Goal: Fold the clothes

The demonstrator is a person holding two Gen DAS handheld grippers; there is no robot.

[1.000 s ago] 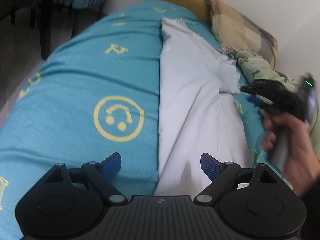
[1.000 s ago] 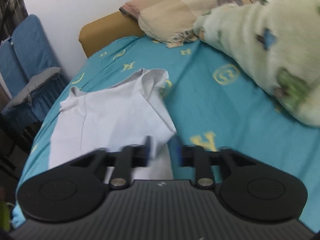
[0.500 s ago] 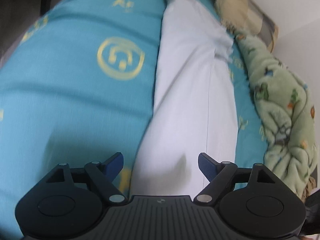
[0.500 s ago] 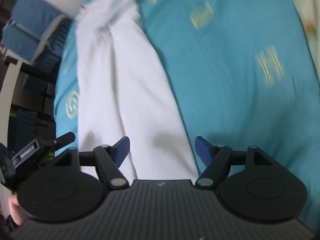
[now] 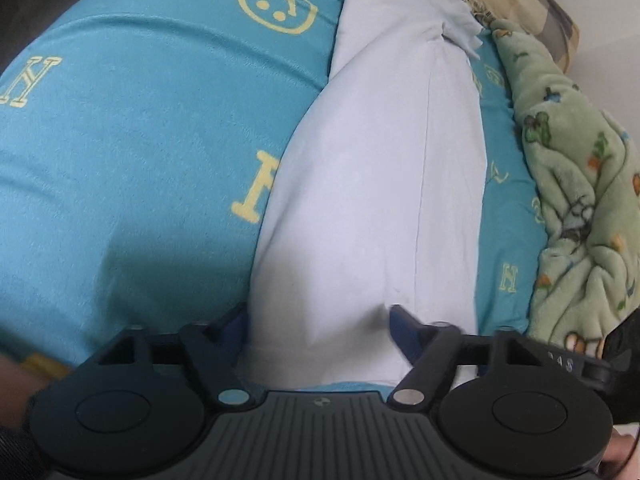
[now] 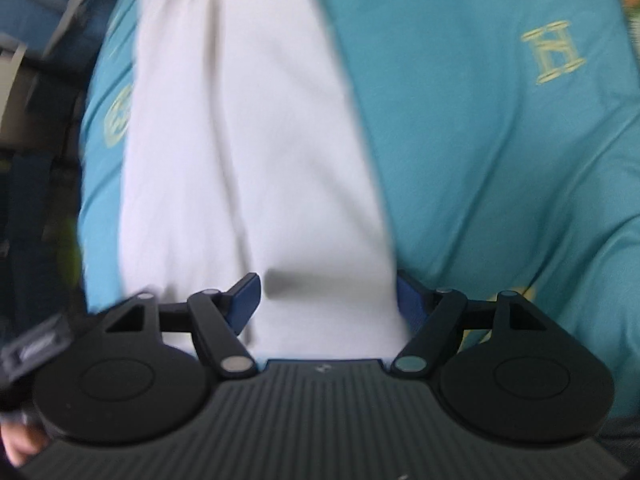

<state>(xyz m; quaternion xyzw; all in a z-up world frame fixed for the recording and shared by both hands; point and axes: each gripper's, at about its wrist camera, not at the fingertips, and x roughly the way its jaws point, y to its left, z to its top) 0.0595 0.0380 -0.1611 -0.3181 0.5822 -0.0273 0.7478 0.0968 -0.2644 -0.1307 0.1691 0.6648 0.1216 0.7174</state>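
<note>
Both claws are spread wide at the near hem: your left claw (image 5: 318, 322) straddles the near end of the white garment (image 5: 368, 200), and your right claw (image 6: 328, 294) brackets that end at its right edge. From there the garment runs lengthwise straight away from you across the teal bedspread (image 5: 140, 140), so neither hand looks clearly nearer. Beyond, a green blanket (image 5: 580, 184) lies alongside.
</note>
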